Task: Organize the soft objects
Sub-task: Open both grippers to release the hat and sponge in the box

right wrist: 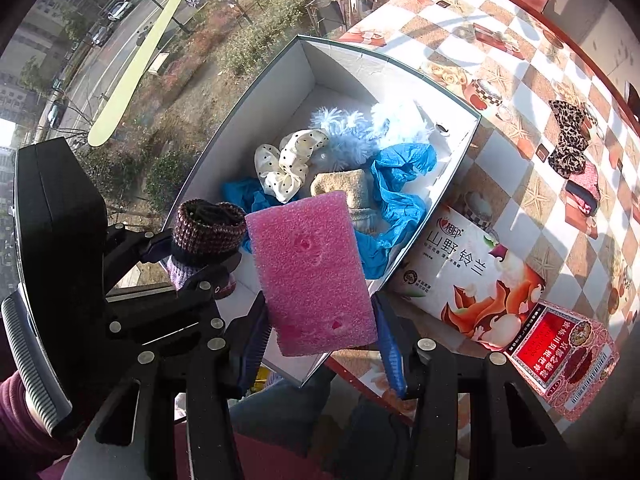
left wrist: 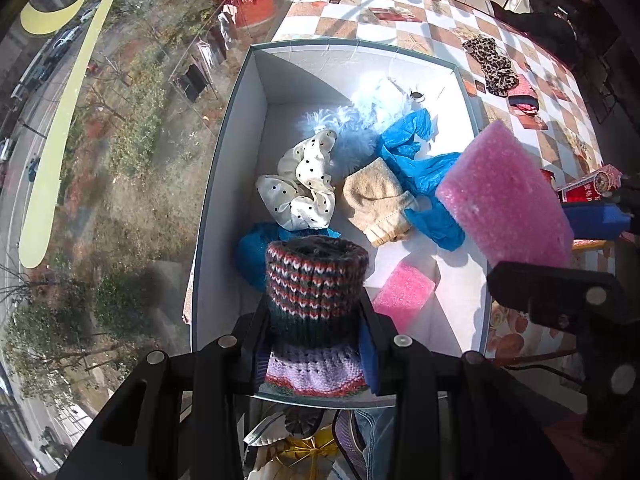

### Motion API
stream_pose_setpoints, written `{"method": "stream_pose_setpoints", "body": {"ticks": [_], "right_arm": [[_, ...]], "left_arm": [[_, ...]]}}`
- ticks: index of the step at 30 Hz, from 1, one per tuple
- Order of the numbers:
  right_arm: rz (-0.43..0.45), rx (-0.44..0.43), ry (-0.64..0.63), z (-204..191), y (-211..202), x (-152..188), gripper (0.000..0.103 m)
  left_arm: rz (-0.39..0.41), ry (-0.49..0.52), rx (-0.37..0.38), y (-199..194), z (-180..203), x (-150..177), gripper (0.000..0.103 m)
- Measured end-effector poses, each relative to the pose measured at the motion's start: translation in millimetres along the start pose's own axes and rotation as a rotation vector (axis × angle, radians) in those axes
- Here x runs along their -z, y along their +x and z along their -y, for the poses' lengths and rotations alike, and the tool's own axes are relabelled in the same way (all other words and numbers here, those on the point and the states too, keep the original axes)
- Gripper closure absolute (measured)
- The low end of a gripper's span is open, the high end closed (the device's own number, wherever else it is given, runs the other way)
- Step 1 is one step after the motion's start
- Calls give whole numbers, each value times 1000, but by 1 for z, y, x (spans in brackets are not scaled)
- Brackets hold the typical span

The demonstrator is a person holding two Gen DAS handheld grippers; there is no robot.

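Both tongs hang over the open white cardboard box [left wrist: 256, 92], each loaded. The left tongs [left wrist: 316, 344] are clamped on a striped knitted cuff [left wrist: 316, 280], which stands upright between the pads above the box's near corner. The right tongs [right wrist: 320, 344] grip a pink foam block [right wrist: 316, 272] by its lower edge, held over the near end of the box.

Already in the box lie a cream polka-dot scrunchie [left wrist: 300, 188], a beige sock [left wrist: 376, 204], crumpled blue plastic gloves [left wrist: 424, 168], a pale blue fluffy piece [left wrist: 352, 132] and a smaller pink foam piece [left wrist: 404, 292].

The step in hand looks like dropping both items in. To do it well, each should probably be lowered below the box rim before release, aimed at the bare white floor near the small foam piece, one at a time so the tongs do not collide. The foam is light and may bounce or tip out if let go from high.

The box sits on a table [right wrist: 520, 92] covered in a brown-and-white checked cloth, pushed against a window [left wrist: 100, 160] that looks down on a street with trees. A leopard-print scrunchie [right wrist: 568, 140] still lies on the table, well apart from the box; a printed carton [right wrist: 472, 280] and a red packet [right wrist: 568, 356] sit just beside it.
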State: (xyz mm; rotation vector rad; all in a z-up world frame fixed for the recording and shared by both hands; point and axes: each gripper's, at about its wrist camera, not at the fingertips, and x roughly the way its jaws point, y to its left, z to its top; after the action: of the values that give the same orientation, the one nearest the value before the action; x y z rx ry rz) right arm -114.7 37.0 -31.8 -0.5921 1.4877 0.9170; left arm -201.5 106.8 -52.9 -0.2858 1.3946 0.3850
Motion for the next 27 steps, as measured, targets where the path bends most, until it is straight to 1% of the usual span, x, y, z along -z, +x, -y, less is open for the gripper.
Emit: {"method": "stream_pose_setpoints", "body": {"ticks": [6, 9, 10, 11, 12, 13, 14, 15, 16, 17, 19, 20, 21, 23, 27], "right_arm": [[2, -3, -12, -3, 2, -5, 52], [2, -12, -17, -3, 2, -8, 52], [1, -17, -19, -4, 2, -9, 52], [-2, -26, -21, -4, 2, -9, 52], [-5, -37, -23, -4, 2, -9, 52], [-6, -45, -24, -4, 1, -9, 50], [-6, -36, -23, -3, 1, -10, 42], [-6, -27, -21, -1, 1, -9, 32], [-3, -31, -12, 1, 0, -9, 28], [-1, -43, 1, 4, -1, -9, 22], [-2, -51, 30, 10, -4, -10, 16], [-3, -43, 42, 13, -6, -10, 10], [1, -38, 54, 16, -9, -10, 2], [17, -52, 79, 24, -17, -10, 1], [47, -45, 130, 44, -34, -12, 1]], "left_arm": [[6, 5, 10, 0, 1, 0, 61], [7, 7, 19, 1, 1, 0, 57], [9, 8, 21, 1, 1, -1, 52], [13, 10, 23, 0, 2, 0, 43], [17, 14, 24, -1, 3, -1, 38], [24, 12, 31, -2, 2, -1, 28], [36, 4, 43, -4, 1, -1, 20], [50, -2, 51, -7, 0, -1, 19], [60, -6, 56, -8, -1, -2, 16], [64, -8, 59, -9, -1, -2, 15], [65, -19, 64, -10, -2, -4, 14], [69, -34, 67, -10, -2, -5, 14], [73, -42, 73, -11, -2, -7, 14], [88, -56, 90, -16, -1, -10, 14], [115, -78, 155, -29, 4, -24, 14]]}}
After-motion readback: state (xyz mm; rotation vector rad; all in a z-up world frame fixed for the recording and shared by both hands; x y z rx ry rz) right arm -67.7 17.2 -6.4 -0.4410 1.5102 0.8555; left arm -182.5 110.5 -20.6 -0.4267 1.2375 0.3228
